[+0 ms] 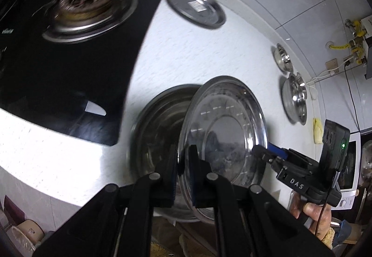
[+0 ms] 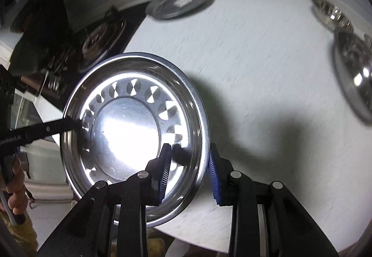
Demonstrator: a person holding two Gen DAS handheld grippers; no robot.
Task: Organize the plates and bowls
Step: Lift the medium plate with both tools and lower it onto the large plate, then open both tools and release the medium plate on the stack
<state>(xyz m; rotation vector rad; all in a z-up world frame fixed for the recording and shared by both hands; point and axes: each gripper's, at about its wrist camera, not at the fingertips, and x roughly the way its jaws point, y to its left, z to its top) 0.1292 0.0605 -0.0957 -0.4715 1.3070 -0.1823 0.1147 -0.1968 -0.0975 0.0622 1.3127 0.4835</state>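
My left gripper (image 1: 182,165) is shut on the rim of a steel plate (image 1: 223,126), holding it tilted above a larger steel plate (image 1: 153,140) on the white counter. In the right wrist view the held plate (image 2: 130,131) fills the middle. My right gripper (image 2: 189,164) is open, its blue pads (image 2: 215,175) straddling the plate's right rim without clamping it. The right gripper also shows in the left wrist view (image 1: 262,152), at the plate's right edge. Another steel plate (image 1: 195,6) lies farther back on the counter.
A black gas hob (image 1: 76,47) with a burner lies left. Two steel bowls (image 1: 282,56) (image 1: 294,99) sit at the right by the tiled wall; they show in the right wrist view (image 2: 355,75) too. The counter's front edge is close below.
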